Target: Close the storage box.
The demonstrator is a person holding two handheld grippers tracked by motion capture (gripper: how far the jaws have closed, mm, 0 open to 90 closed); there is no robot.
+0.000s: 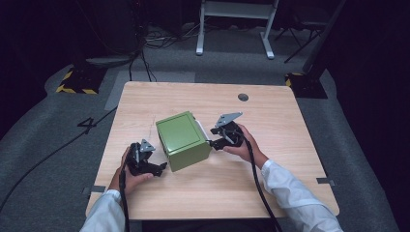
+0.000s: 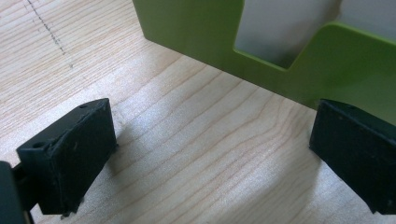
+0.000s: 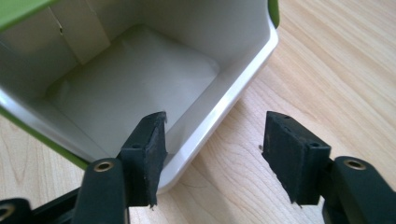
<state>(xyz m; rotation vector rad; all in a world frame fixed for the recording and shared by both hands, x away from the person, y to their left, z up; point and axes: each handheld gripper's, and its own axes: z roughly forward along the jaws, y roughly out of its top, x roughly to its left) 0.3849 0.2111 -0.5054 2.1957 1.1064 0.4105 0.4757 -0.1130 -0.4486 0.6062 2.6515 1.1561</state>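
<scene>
A green box [image 1: 183, 140] with a white inside lies on its side in the middle of the wooden table [image 1: 280, 145], its mouth turned to the right. My left gripper [image 1: 162, 167] stands open on the table by the box's near left corner. In the left gripper view it [image 2: 210, 154] faces a green wall [image 2: 196, 32] with a cut-out handle hole, and bare wood lies between the jaws. My right gripper [image 1: 212, 142] is open at the box's mouth. In the right gripper view it [image 3: 215, 144] straddles the white rim [image 3: 224, 109], one jaw inside and one outside.
A round cable hole [image 1: 243, 97] sits near the table's far edge. On the floor beyond are a white desk frame [image 1: 237, 24], loose cables [image 1: 145, 53] and a base with yellow-black stripes [image 1: 77, 82]. Bare wood surrounds the box on all sides.
</scene>
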